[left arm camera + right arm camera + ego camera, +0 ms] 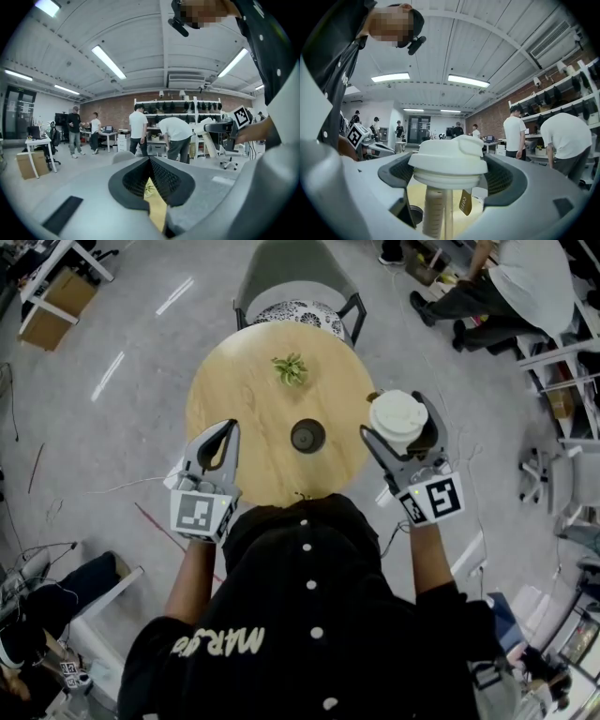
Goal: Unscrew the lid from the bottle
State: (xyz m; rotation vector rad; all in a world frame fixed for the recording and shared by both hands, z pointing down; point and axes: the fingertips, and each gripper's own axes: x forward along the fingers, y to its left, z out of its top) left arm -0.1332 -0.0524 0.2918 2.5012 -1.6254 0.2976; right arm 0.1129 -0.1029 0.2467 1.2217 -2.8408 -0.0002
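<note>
**Item 1. Left gripper [228, 427].** Jaws together with nothing between them, as the left gripper view [150, 161] shows. It is held above the near left rim of the table [211, 395], well apart from the bottle.

**Item 2. Right gripper [401, 430].** Clamped on the bottle [433, 206] at the neck, just under the lid [449, 161]. The bottle is upright and lifted off the table at its right edge.

**Item 3. Lid [397, 418].** White, on the bottle, with a raised spout flap on top, so it is not evenly round.

**Item 4. Table contents.** One small plant [290, 368] toward the far side and one dark round disc [307, 436] at the middle; what the disc is cannot be told.

**Handling note (judgement).**
- The lid is not yet gripped.
- The left jaws must open wide and come over the lid squarely.
- They should close on its lower skirt rather than on the spout flap.
- The right clamp should stay firm so that the bottle does not spin with the lid.
- The right pads sit just below the lid, so room is tight and the two grippers should be kept from touching.
</note>
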